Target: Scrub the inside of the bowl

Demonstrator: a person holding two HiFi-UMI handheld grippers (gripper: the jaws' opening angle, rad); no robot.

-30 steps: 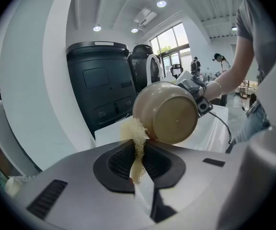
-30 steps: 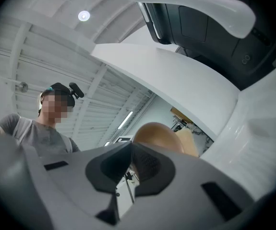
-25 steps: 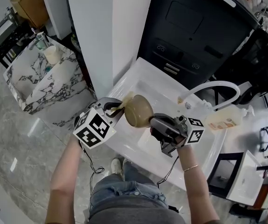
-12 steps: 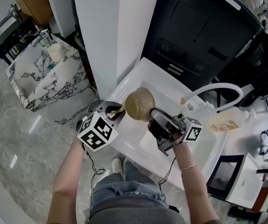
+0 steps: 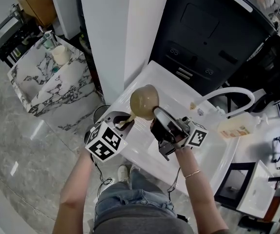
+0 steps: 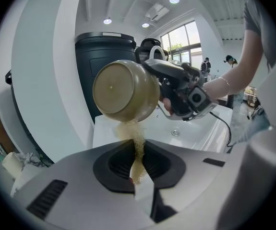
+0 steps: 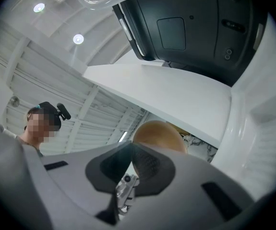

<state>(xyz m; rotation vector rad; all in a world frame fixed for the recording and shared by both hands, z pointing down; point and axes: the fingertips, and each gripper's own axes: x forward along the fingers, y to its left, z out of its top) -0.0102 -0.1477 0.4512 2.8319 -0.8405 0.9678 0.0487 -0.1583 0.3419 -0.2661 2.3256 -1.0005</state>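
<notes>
The left gripper is clenched on a tan sponge that reaches the bowl's lower edge. The right gripper clamps the rim, holding the bowl tipped above the sink. The bowl looks light, stiff and probably slick, so the rim seems the safest hold.

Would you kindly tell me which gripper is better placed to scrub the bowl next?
The left gripper: it pinches the sponge at the bowl's edge, while the right gripper holds the bowl.

The bowl has shifted up, farther from the left claw.
</notes>
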